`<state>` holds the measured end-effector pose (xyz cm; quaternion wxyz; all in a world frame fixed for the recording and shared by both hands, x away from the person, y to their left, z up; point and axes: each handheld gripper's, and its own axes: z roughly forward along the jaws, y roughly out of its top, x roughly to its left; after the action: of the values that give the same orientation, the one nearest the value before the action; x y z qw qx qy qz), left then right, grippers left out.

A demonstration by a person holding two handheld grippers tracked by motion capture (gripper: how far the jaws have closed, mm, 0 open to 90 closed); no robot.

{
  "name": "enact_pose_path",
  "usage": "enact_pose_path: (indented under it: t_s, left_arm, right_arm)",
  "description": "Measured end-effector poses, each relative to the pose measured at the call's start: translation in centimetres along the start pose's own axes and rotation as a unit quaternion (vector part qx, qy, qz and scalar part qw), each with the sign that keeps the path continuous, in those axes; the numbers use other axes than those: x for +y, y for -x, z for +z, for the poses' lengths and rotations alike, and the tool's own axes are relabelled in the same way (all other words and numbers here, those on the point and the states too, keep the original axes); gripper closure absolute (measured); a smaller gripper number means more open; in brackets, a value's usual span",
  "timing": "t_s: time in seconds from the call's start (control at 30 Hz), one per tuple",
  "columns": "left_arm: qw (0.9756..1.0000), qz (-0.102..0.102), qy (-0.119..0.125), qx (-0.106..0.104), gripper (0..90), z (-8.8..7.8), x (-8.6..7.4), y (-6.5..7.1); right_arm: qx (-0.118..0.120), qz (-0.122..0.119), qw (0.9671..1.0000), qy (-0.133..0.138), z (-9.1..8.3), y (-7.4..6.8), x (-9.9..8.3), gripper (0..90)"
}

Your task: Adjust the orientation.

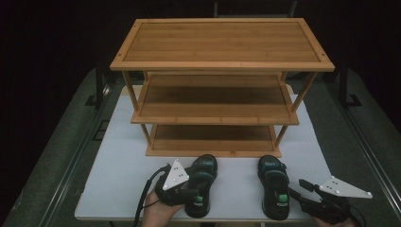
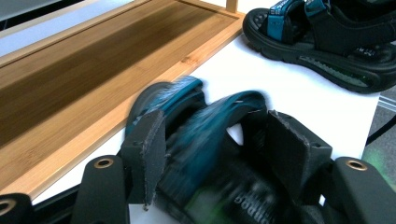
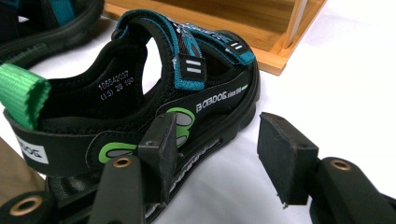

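Both sandals stand on the worktop (image 1: 118, 179) before the rack (image 1: 213, 151). My left gripper (image 2: 210, 149) straddles the left sandal (image 1: 202, 184), jaws unclenched; right gripper (image 3: 215, 154) parted beside the right sandal (image 3: 140, 93), ready for shelving.

Two sandals are lying side by side, left sandal (image 1: 201, 182) and right sandal (image 1: 274, 184), before the rack (image 1: 222, 66) on the table (image 1: 118, 165).

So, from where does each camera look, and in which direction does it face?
High view: above the person's side, facing forward and down on the rack; both hands and grippers show.
Left gripper view: rides the left gripper, jaws around the left sandal.
Right gripper view: rides the right gripper, jaws open beside the right sandal.
Both gripper views share the rack's bottom shelf.
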<state>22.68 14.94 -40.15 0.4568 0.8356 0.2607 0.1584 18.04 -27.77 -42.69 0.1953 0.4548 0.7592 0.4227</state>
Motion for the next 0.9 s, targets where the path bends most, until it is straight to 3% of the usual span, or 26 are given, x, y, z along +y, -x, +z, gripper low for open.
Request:
enact_pose_path:
  t_s: [0.37,0.6,0.73,0.83,0.9]
  left_arm:
    - [0.9998,-0.016,0.007,-0.011,38.4,-0.9,-0.2,0.3]
    - [0.9991,-0.039,0.015,-0.002,36.0,-1.3,-0.6,1.0]
    - [0.9991,-0.040,0.015,0.001,34.8,-1.7,-0.6,1.3]
    - [0.9981,-0.058,0.021,-0.009,33.8,-2.0,-0.7,1.4]
    - [0.9979,-0.061,0.022,-0.005,32.4,-2.2,-0.7,1.6]
  right_arm:
    - [0.009,0.010,0.9998,0.010,-0.5,-0.1,0.1,42.4]
    - [0.013,0.016,0.9996,0.019,-1.2,-0.5,0.2,35.7]
    - [0.018,0.018,0.9995,0.020,-1.5,-0.7,0.2,34.2]
    - [0.022,0.017,0.9994,0.021,-1.9,-0.9,0.2,33.1]
    - [0.026,0.017,0.9992,0.024,-2.1,-1.0,0.2,32.7]
